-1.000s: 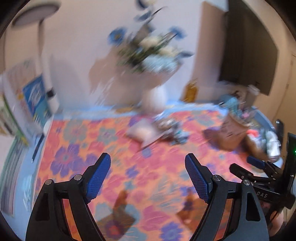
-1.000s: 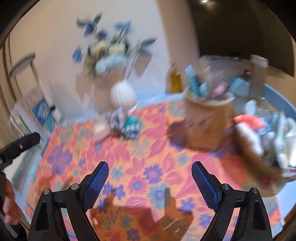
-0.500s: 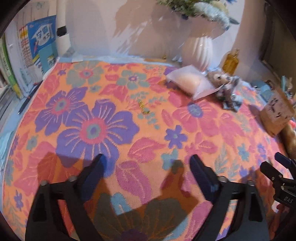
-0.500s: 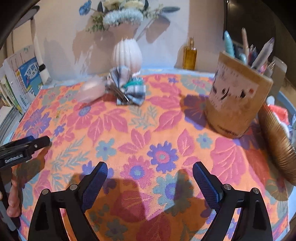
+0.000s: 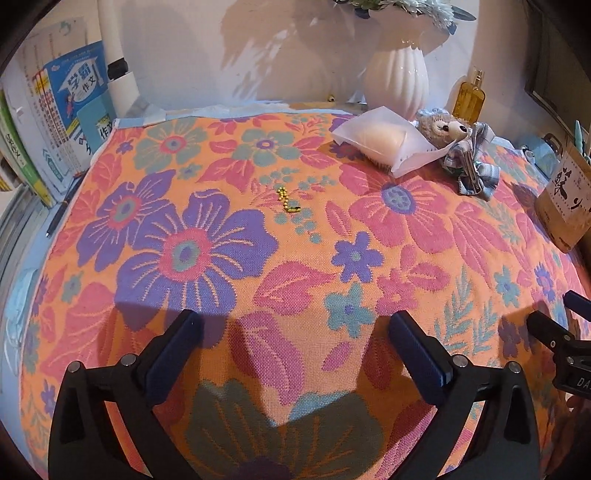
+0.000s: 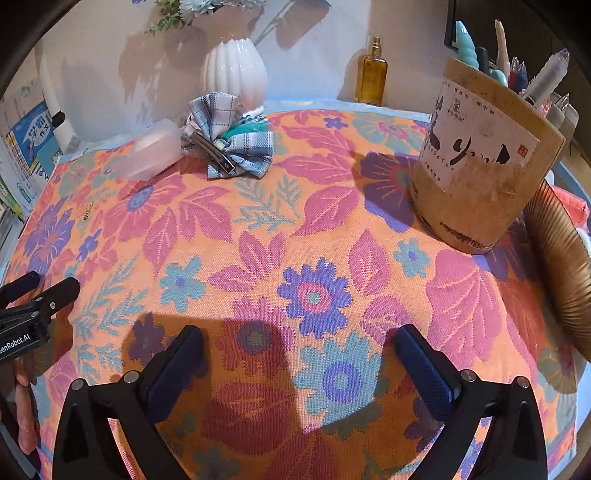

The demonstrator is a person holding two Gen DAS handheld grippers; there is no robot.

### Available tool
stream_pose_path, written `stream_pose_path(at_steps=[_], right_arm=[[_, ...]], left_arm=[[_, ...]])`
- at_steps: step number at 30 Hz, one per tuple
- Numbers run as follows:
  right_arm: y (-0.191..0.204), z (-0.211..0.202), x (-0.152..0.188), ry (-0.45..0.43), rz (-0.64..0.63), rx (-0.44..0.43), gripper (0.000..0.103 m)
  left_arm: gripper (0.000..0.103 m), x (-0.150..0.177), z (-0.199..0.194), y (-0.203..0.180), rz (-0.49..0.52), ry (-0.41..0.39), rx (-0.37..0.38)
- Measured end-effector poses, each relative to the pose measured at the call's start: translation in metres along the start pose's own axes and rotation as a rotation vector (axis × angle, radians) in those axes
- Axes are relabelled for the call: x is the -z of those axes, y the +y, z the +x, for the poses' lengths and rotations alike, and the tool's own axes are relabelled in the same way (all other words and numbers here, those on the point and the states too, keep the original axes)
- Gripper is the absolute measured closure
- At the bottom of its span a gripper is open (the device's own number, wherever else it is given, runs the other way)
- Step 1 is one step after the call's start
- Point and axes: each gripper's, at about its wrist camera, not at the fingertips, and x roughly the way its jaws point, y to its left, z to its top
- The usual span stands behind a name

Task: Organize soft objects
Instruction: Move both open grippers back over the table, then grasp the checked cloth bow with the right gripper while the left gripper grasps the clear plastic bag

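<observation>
1. At the counter's far edge, by the white vase (image 5: 397,83), lie the soft things: plush bear (image 5: 441,127), plaid bow (image 6: 229,142), bagged sponge (image 5: 376,138)
2. Left claw (image 5: 291,345) and right claw (image 6: 295,356) are spread wide and empty, having just opened, likely readying to reach
3. Both views sit lower over the floral cloth (image 5: 221,240) than a second ago

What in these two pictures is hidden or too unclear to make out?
- Plush bear, left wrist view: body hidden by the white pouch and plaid bow; the right wrist view shows no bear behind the bow.
- Flowers, both views: cut off by the top edge.
- Yellow beads: too small to identify.
- Gold ribbed container, right wrist view: cut off by the right edge; contents unclear.
</observation>
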Motion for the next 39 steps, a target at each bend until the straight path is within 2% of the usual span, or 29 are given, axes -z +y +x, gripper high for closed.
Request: stream_pose_path(at_steps=[4,7,8,10,12,13,16,19,21,23,25,27,28,30,32,34,35,37,38,39], right_arm=[[0.0,0.004,-0.006,0.04,0.004,-0.017,0.0],[0.002,0.009,-0.017,0.14,0.002,-0.015,0.0],[0.002,0.01,-0.021,0.18,0.005,-0.029,0.0],[0.001,0.01,-0.032,0.22,0.027,-0.099,0.0],[0.0,0.007,-0.046,0.189,0.065,-0.184,0.0],[0.0,0.007,-0.054,0.168,0.073,-0.189,0.0],[0.009,0.007,-0.079,0.054,0.046,-0.161,0.0],[0.03,0.01,-0.098,-0.134,-0.089,-0.075,0.0],[0.043,0.02,-0.104,-0.169,-0.164,-0.049,0.001],[0.051,0.032,-0.109,-0.168,-0.201,-0.05,0.009],[0.055,0.043,-0.115,-0.161,-0.202,-0.081,0.011],[0.053,0.054,-0.118,-0.144,-0.185,-0.091,0.017],[0.052,0.057,-0.12,-0.131,-0.18,-0.092,0.024],[0.05,0.06,-0.12,-0.125,-0.165,-0.09,0.029],[0.046,0.063,-0.12,-0.116,-0.144,-0.086,0.05],[0.042,0.063,-0.117,-0.105,-0.128,-0.112,0.052],[0.041,0.061,-0.116,-0.117,-0.122,-0.118,0.056],[0.04,0.057,-0.113,-0.133,-0.122,-0.122,0.063],[0.04,0.055,-0.112,-0.142,-0.122,-0.122,0.067],[0.04,0.051,-0.109,-0.151,-0.12,-0.125,0.068]], left_arm=[[0.001,-0.003,0.003,-0.001,0.005,0.025,-0.003],[0.001,-0.01,0.004,0.001,0.008,0.134,0.013],[0.001,-0.014,0.003,0.003,0.001,0.173,0.028],[0.001,-0.023,-0.006,0.006,-0.034,0.167,0.062],[0.001,-0.038,-0.015,0.006,-0.066,0.123,0.074],[0.001,-0.046,-0.017,0.004,-0.069,0.107,0.076],[0.001,-0.068,-0.015,-0.01,-0.037,0.073,0.128],[0.001,-0.088,-0.002,-0.027,0.018,0.028,0.153],[0.001,-0.098,0.007,-0.026,-0.017,-0.021,0.214],[0.001,-0.106,0.019,-0.018,-0.116,-0.05,0.285],[0.001,-0.114,0.039,-0.008,-0.242,-0.041,0.35],[0.001,-0.119,0.054,-0.004,-0.323,-0.023,0.38],[0.001,-0.12,0.059,-0.005,-0.34,-0.019,0.39],[0.001,-0.124,0.068,-0.01,-0.355,-0.016,0.405],[0.003,-0.126,0.076,-0.016,-0.358,-0.013,0.402],[0.003,-0.128,0.078,-0.024,-0.332,-0.021,0.361],[0.006,-0.128,0.078,-0.029,-0.312,-0.031,0.332],[0.029,-0.129,0.079,-0.036,-0.276,-0.038,0.285],[0.053,-0.129,0.079,-0.039,-0.259,-0.035,0.284],[0.061,-0.128,0.078,-0.038,-0.251,-0.025,0.297]])
